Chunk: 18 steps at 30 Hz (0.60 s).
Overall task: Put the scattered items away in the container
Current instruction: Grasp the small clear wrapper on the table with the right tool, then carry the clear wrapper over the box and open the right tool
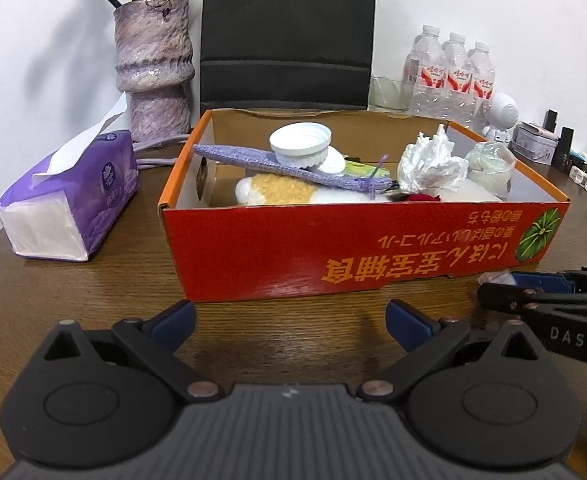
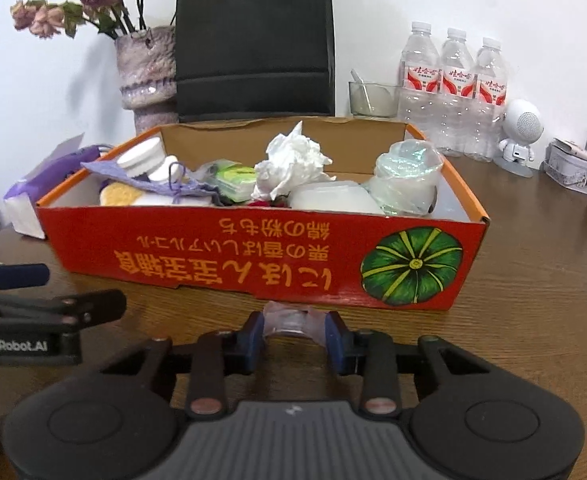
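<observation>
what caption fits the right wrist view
Right gripper shut on a clear wrapper before the red box of collected clutter.

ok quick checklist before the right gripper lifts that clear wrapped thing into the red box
1. Right gripper grips the small clear plastic-wrapped item: ok, blue pads press both sides.
2. Grip depth: cannot tell; only the fingertips seem to hold it.
3. Item off the brown wooden table: cannot tell.
4. Near wall of the red cardboard box with the green pumpkin print lies straight ahead: not ok for a level push, lift first.
5. Free room in the box: ok, a gap shows behind the iridescent plastic bag, at the right end.
6. Left gripper clear of the path: ok, open and holding nothing, off to the side.
</observation>
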Motion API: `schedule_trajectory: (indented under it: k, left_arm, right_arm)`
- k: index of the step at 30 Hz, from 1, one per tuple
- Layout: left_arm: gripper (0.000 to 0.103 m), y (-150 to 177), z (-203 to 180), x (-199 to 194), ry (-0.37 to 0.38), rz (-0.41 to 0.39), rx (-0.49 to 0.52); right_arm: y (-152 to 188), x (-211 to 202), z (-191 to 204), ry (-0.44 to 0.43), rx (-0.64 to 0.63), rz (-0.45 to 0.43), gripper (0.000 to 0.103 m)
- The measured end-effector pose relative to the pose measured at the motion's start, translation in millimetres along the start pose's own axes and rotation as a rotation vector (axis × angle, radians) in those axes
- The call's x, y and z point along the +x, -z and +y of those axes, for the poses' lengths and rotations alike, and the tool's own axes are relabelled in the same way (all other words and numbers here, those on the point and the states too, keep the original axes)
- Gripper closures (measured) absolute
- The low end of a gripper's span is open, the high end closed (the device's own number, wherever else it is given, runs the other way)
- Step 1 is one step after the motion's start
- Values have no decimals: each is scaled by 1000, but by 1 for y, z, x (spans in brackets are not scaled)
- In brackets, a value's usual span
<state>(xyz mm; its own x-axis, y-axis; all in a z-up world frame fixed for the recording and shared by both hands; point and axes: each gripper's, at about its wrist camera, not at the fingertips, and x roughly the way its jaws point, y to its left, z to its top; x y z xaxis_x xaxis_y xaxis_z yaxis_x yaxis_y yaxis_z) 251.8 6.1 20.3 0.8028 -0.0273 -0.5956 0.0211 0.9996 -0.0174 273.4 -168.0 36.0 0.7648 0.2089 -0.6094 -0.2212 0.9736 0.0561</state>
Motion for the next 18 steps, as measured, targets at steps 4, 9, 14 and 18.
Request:
schedule_trajectory:
  k: [4, 9, 14, 18]
  left_arm:
    - [0, 1, -3, -2, 6, -1, 8]
    - [0, 2, -6, -6, 8, -1, 17]
    - [0, -7, -11, -26, 61, -41, 23]
    - [0, -23, -16, -35, 63, -77, 26]
  right_arm:
    - [-2, -10, -2, -8, 2, -35, 77]
    - [0, -22, 0, -12, -9, -61, 77]
    - [-3, -45, 6, -8, -42, -134, 77]
    - [-19, -55, 6, -20, -50, -171, 77]
